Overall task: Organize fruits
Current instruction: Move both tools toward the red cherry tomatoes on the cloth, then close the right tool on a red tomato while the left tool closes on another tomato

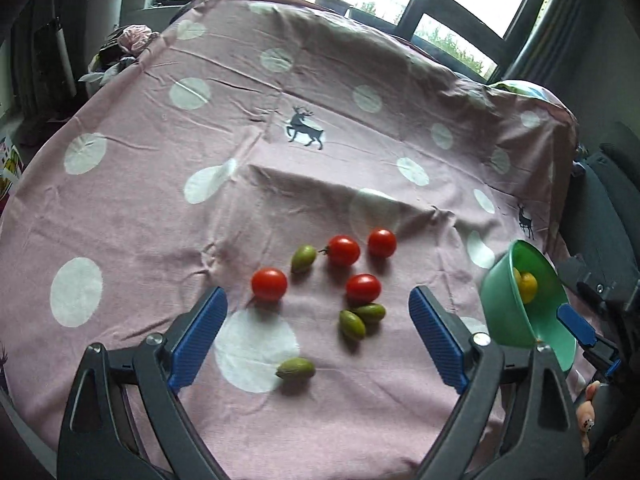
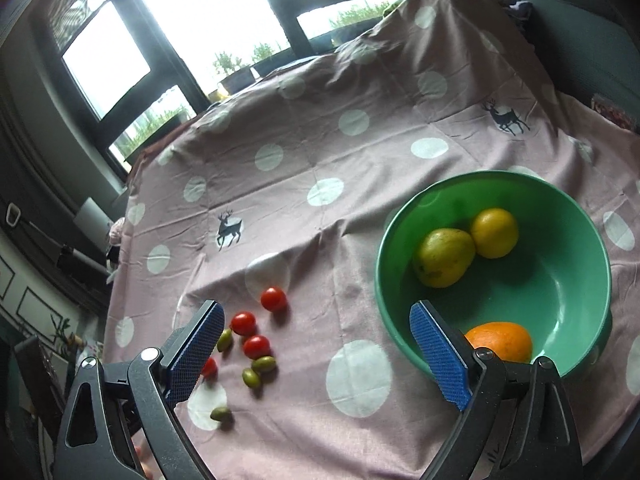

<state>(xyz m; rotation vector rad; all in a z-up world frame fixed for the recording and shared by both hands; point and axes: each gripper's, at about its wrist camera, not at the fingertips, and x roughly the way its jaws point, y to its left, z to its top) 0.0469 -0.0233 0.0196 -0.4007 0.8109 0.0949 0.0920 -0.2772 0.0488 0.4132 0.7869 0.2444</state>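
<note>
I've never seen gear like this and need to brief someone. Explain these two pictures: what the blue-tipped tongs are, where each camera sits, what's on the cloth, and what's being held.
There is no robot here. A person holds a hand-operated two-finger gripper in each hand, and a wide-angle camera on each one looks forward along its fingers.

One picture comes from the left gripper, the other from the right gripper. The blue ribbed fingers stand wide apart on both, so both are open and hold nothing.

On the pink cloth with white dots lie four small red tomatoes and four small green oval fruits. To the right is a green plastic bowl, which contains a yellow-green pear-like fruit, a round yellow fruit and an orange fruit.
</note>
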